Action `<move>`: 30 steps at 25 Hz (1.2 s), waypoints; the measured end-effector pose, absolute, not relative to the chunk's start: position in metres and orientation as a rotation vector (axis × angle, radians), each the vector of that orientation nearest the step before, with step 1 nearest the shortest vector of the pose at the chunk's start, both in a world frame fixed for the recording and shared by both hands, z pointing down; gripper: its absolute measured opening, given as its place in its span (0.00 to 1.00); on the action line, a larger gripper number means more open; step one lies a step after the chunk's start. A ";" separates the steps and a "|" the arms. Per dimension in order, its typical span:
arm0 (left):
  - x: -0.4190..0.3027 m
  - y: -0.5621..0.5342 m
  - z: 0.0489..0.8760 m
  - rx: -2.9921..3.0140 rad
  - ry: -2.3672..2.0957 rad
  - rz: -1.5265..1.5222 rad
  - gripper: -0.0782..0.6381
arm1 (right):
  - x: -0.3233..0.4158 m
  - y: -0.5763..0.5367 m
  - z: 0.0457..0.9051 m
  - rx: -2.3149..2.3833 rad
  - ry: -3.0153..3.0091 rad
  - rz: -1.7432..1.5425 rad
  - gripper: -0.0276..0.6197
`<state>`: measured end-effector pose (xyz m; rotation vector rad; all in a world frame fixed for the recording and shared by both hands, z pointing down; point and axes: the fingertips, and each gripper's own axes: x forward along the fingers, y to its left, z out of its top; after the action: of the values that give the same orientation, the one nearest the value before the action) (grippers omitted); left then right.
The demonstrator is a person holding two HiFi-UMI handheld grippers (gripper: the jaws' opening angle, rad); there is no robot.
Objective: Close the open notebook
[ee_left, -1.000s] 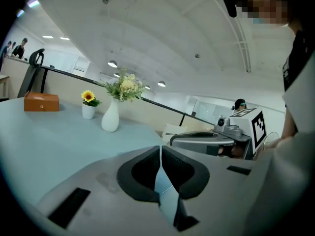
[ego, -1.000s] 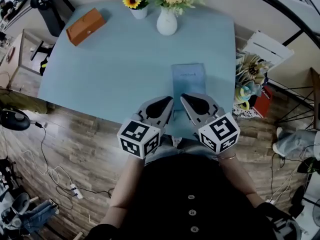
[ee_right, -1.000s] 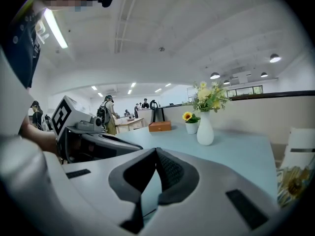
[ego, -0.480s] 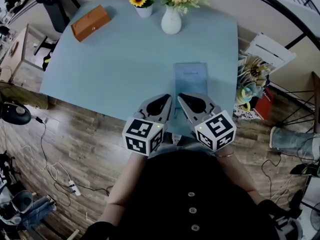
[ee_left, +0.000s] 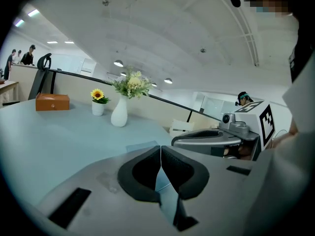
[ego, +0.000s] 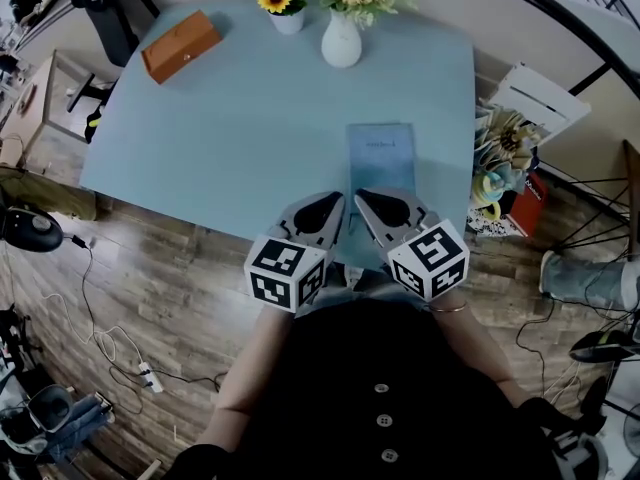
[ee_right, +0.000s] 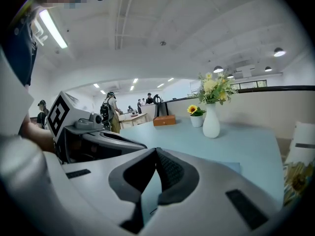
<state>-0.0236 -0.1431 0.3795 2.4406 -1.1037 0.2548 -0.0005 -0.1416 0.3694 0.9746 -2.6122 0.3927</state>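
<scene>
A light blue notebook [ego: 380, 156] lies flat and closed on the pale blue table [ego: 230, 128], towards its front right. Both grippers hover side by side over the table's front edge, just short of the notebook's near end. My left gripper [ego: 336, 200] is shut, its pads touching with nothing between them [ee_left: 160, 149]. The right gripper [ego: 362, 196] is shut and empty too [ee_right: 156, 151]. A strip of the notebook [ee_left: 142, 146] shows past the left jaws. One of its corners [ee_right: 233, 166] shows beyond the right gripper's body.
At the table's far edge stand a white vase of flowers [ego: 341, 43] and a small sunflower pot [ego: 287, 18]. An orange box [ego: 180, 46] sits at the far left. A bag of colourful things [ego: 500, 168] and a white chair [ego: 540, 98] stand right of the table.
The head view has shifted a little. Both grippers stay shut and side by side at the table's front edge, and the notebook has not moved.
</scene>
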 end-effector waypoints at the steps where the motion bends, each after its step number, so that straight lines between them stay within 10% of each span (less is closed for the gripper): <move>1: -0.024 -0.143 0.381 2.441 -1.107 0.272 0.13 | -0.002 -0.141 0.371 0.968 -2.609 0.404 0.05; 30: -0.024 -0.135 0.390 2.429 -1.061 0.316 0.13 | -0.007 -0.127 0.373 0.951 -2.629 0.480 0.05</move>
<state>-0.0238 -0.1350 0.3897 2.4291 -1.0608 0.3163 -0.0069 -0.1273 0.3729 0.9512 -2.6294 0.4796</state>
